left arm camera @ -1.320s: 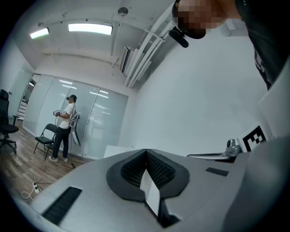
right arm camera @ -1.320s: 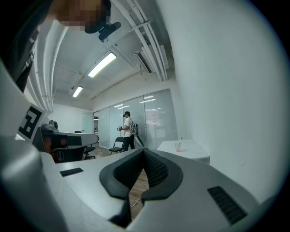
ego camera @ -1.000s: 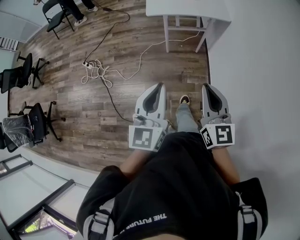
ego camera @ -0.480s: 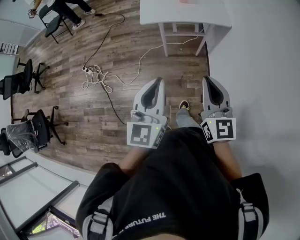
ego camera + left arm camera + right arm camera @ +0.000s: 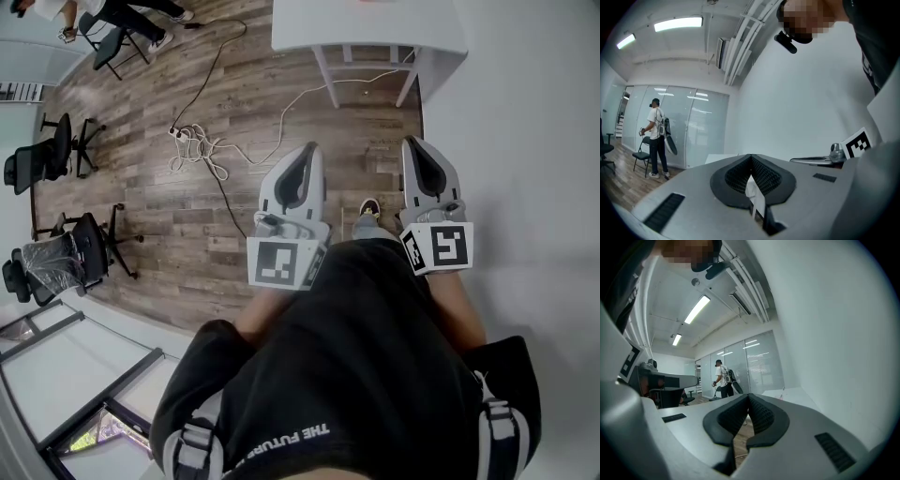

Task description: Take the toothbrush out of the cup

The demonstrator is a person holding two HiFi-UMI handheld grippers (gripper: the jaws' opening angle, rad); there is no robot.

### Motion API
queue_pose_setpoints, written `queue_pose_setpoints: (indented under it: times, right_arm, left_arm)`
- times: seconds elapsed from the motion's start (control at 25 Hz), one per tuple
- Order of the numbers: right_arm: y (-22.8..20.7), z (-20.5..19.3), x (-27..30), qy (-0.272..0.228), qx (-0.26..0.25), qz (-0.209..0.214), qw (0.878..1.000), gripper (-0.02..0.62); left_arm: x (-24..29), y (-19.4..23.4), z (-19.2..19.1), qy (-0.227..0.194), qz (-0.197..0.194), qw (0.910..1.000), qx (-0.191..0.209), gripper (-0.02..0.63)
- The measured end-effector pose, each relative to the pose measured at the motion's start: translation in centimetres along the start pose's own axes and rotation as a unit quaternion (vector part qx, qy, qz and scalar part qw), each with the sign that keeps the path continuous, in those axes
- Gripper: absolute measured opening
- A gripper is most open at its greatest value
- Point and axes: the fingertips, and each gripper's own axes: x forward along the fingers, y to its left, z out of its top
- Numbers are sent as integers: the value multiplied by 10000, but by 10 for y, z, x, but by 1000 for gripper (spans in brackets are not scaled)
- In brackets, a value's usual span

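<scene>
Both closed, empty: left gripper (image 5: pixel 307 148), right gripper (image 5: pixel 412 142); only the latter's view shows, perhaps, a toothbrush (image 5: pixel 782 390).

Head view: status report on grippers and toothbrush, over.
Left gripper shut, empty; right gripper shut, empty. Toothbrush and cup not in view. White table ahead; cables on the floor to the left.

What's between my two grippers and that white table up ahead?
The head view shows only bare wood floor between the left gripper and right gripper and the white table; a white cable trails off to its left.
</scene>
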Motion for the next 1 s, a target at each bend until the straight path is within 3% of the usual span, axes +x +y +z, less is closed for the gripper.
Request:
queue_pose_setpoints:
  times: [0.48, 1.0]
  right_arm:
    - [-52, 13, 10, -199, 70, 100, 9997, 15]
    - [-78, 0, 13, -174, 173, -103, 9996, 15]
  left_arm:
    - [35, -30, 1, 303, 93, 9991, 277, 18]
    - [61, -46, -5, 394, -185, 9983, 388, 18]
